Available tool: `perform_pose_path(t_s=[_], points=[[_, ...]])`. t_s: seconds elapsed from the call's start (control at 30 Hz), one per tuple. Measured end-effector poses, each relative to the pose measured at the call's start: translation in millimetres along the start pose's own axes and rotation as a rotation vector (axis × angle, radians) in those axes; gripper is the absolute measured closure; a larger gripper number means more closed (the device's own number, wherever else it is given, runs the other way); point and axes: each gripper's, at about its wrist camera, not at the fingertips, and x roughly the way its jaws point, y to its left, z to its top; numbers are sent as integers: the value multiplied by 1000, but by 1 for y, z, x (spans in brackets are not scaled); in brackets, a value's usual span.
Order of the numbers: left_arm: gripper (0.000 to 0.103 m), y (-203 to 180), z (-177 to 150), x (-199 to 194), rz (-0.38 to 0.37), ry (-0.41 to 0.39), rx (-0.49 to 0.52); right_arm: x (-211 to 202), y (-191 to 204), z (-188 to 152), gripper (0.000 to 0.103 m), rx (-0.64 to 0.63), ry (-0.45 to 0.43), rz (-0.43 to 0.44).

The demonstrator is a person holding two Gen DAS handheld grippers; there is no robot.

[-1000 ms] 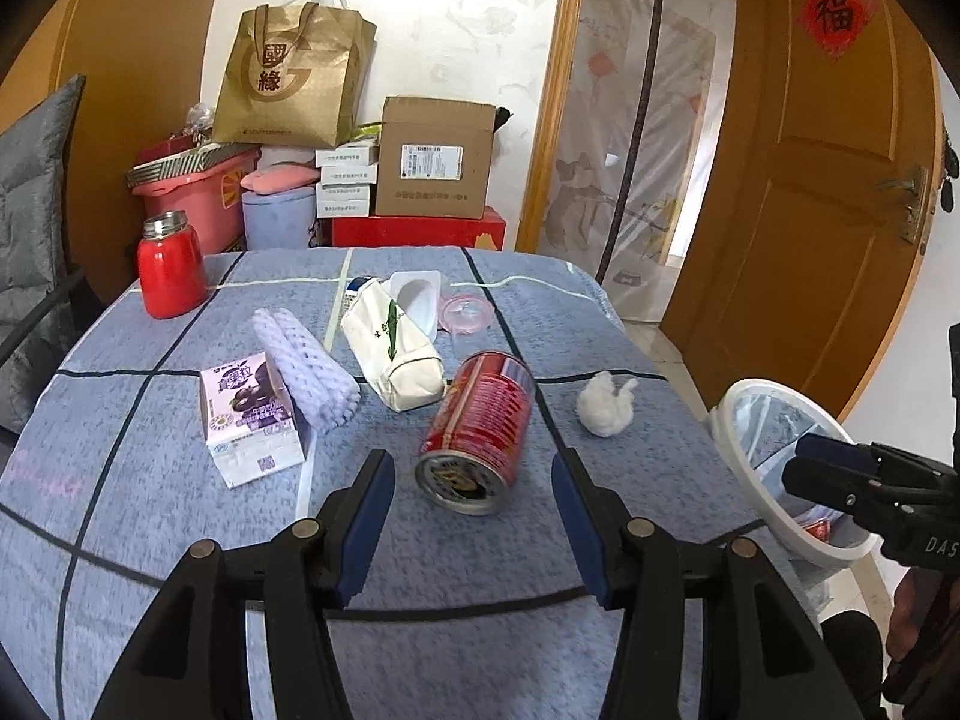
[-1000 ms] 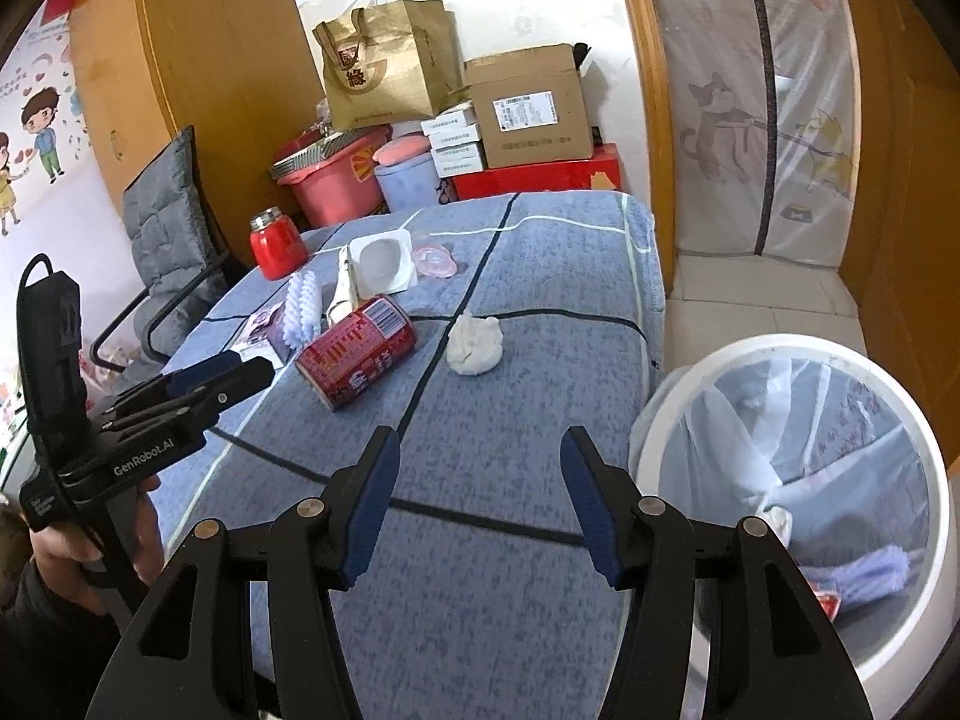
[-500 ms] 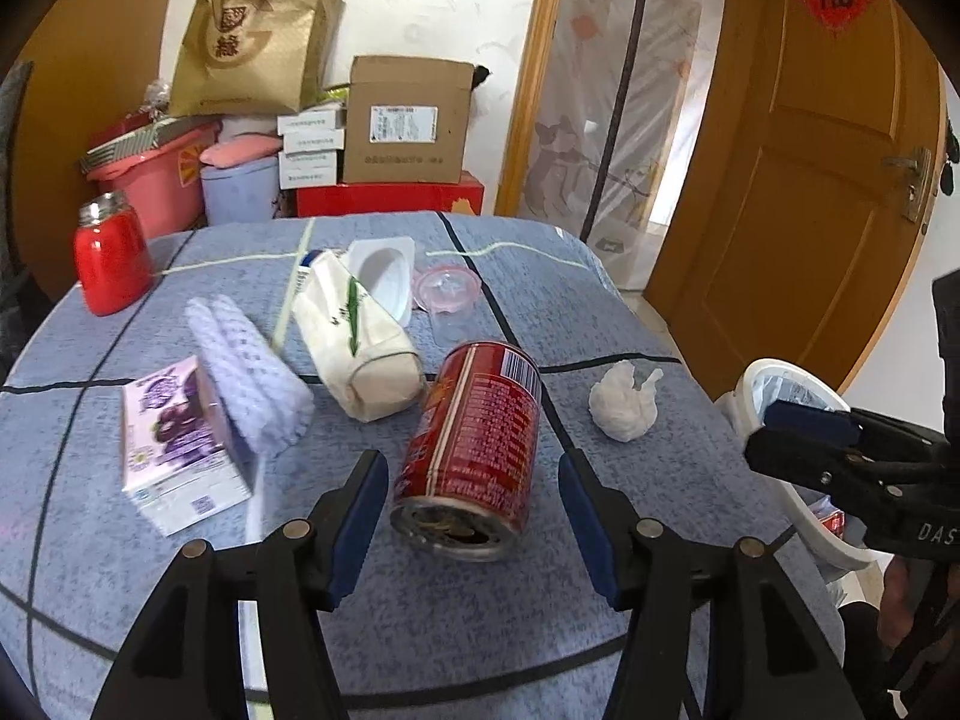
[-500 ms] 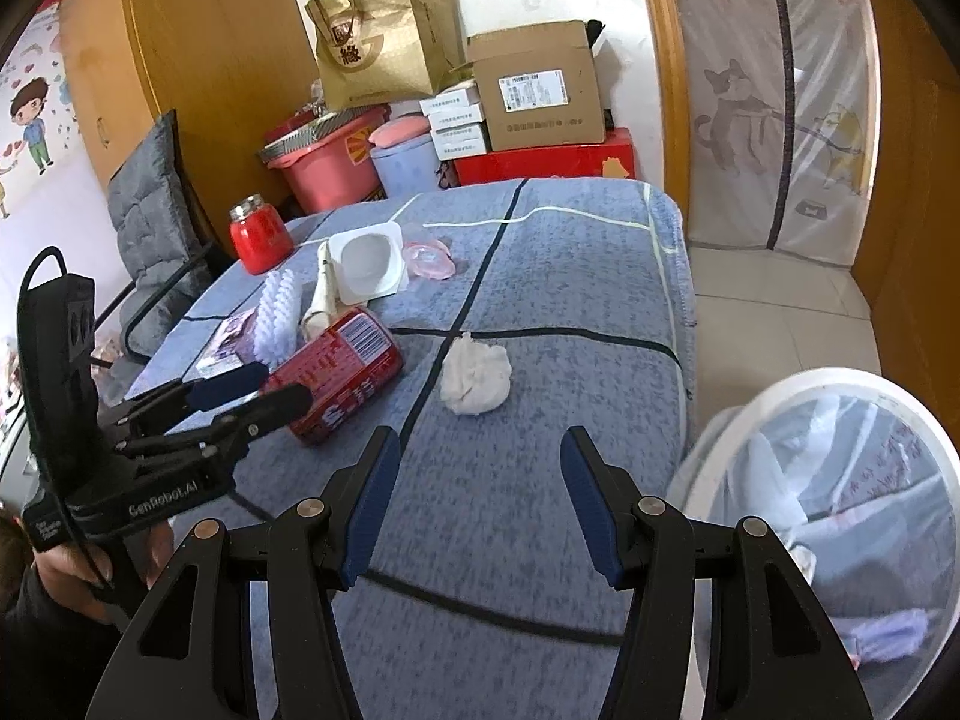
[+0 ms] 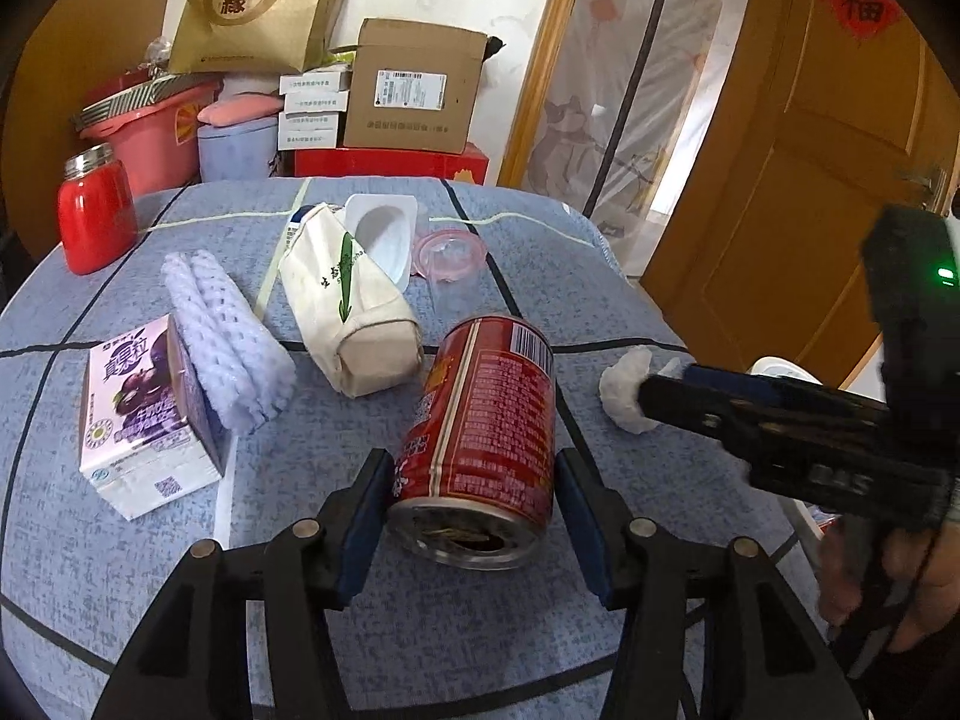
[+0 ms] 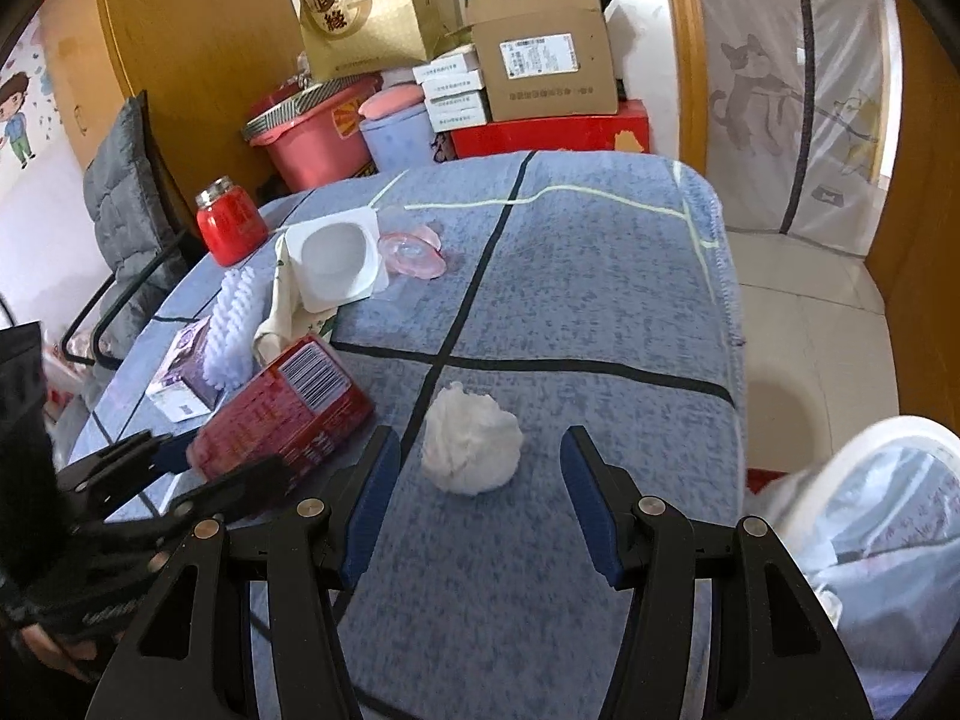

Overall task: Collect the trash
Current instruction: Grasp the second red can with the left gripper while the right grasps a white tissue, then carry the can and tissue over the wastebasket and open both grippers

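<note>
While most of the litter is still spread over the blue-checked bench (image 6: pixel 600 312), you are only at the start of two pickups. Your left hand-held gripper (image 5: pixel 474 510) has its jaws spread either side of the red can (image 5: pixel 486 426), which lies on its side with its open end toward you; those jaws have just been closing in a little, with the can between them, and the left pad looks close against the can wall while a gap shows on the right, so the can is not yet pinched. Your right hand-held gripper (image 6: pixel 480 504) is also spread, empty, with the crumpled white tissue (image 6: pixel 471 441) lying on the cloth just ahead, between its fingers' line but apart from both pads.

Still waiting on the bench, you have the purple drink carton (image 5: pixel 144 414), the white foam netting (image 5: pixel 225 336), the cream pouch (image 5: pixel 351 312), the white plastic cup (image 5: pixel 384 234) and the pink lid (image 5: pixel 450 249). The red flask (image 5: pixel 96 210) may not be trash at all. The lined bin (image 6: pixel 888 516) stands off the bench's near right corner, already holding some things, so a small part of the job looks done.
</note>
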Motion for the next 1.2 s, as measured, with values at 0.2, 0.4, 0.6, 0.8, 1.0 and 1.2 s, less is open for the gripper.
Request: perform_pose_path(t_s=[0.2, 0.4, 0.6, 0.8, 1.0, 1.2], points=[[48, 0, -5, -8, -4, -7, -6, 16, 1, 0, 70, 9, 39, 0], [48, -5, -8, -16, -7, -23, 0, -3, -1, -7, 72, 16, 7, -1], [48, -18, -15, -25, -8, -31, 16, -30, -4, -20, 72, 20, -25, -4], [49, -32, -19, -39, -16, -54, 28, -59, -11, -36, 72, 33, -48, -19], [49, -52, -21, -47, -25, -66, 57, -86, -19, -48, 73, 45, -78, -39], [50, -68, -23, -52, -42, -74, 74, -105, -27, -57, 72, 60, -102, -47]])
